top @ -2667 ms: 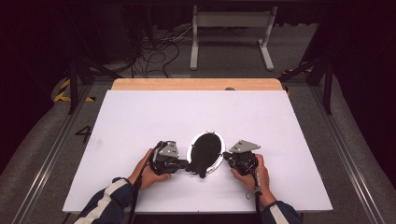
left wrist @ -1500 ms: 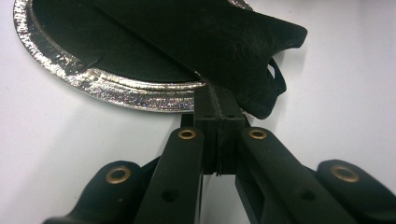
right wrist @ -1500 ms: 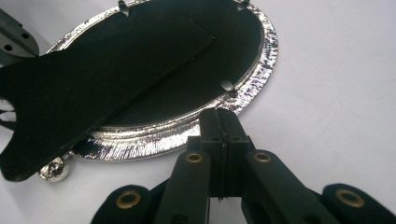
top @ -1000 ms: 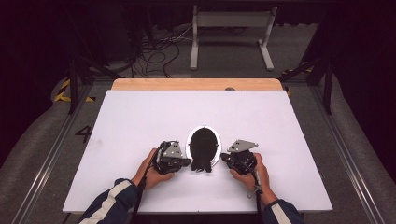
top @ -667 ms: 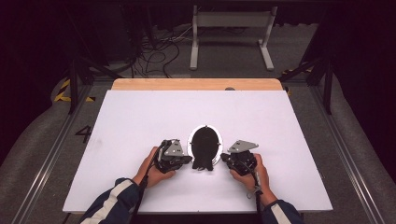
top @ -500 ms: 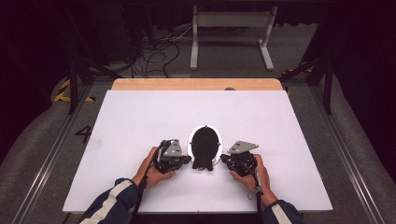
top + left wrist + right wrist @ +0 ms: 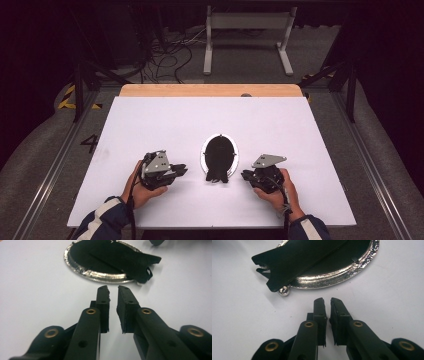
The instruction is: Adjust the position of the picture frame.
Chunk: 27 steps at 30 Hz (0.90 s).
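Near the bench's front edge, black pouch [image 7: 219, 161] lies flat; left claw [image 7: 183, 170] and right claw [image 7: 245, 175] flank it, jaws just cracked open, gripping nothing.

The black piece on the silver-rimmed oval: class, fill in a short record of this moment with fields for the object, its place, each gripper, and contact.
Object: black piece lying on a silver-rimmed oval frame, one end sticking out past the rim
Place: on the white table, between the two grippers
Left gripper: jaws have just been opening, narrow gap, nothing between them
Right gripper: jaws have just been opening, narrow gap, nothing between them
Contact: both grippers apart from the black piece and the frame
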### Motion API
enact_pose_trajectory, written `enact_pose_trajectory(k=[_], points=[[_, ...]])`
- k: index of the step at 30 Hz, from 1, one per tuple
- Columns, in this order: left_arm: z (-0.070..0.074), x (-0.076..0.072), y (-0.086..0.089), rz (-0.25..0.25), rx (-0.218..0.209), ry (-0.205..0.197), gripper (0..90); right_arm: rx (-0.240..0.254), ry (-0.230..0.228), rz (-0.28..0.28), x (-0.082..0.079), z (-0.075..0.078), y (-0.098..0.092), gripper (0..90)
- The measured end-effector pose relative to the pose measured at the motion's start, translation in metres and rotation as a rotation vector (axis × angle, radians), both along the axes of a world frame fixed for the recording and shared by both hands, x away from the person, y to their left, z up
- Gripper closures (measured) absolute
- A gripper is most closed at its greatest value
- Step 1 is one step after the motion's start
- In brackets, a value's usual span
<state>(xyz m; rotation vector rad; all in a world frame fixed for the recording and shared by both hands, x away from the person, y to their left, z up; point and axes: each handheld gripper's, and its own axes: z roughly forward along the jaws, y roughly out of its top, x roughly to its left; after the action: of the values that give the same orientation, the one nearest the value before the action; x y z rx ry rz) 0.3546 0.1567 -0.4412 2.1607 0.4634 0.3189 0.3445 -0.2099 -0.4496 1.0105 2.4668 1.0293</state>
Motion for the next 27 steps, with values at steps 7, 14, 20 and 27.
enact_pose_trajectory(k=[7, 14, 20, 27], points=[[0.004, -0.019, 0.041, 0.045, -0.055, -0.042, 69.9, 0.022, -0.001, 0.014, -0.005, 0.006, -0.005, 78.8], [-0.003, -0.032, 0.086, 0.154, -0.091, -0.015, 60.7, 0.023, -0.028, 0.019, -0.020, 0.009, -0.019, 75.7], [-0.010, -0.037, 0.097, 0.219, -0.082, 0.002, 45.3, 0.033, -0.042, 0.024, -0.023, 0.012, -0.024, 72.9], [-0.015, -0.037, 0.098, 0.236, -0.063, 0.013, 22.0, 0.015, -0.021, 0.070, -0.020, 0.010, -0.011, 69.1]])
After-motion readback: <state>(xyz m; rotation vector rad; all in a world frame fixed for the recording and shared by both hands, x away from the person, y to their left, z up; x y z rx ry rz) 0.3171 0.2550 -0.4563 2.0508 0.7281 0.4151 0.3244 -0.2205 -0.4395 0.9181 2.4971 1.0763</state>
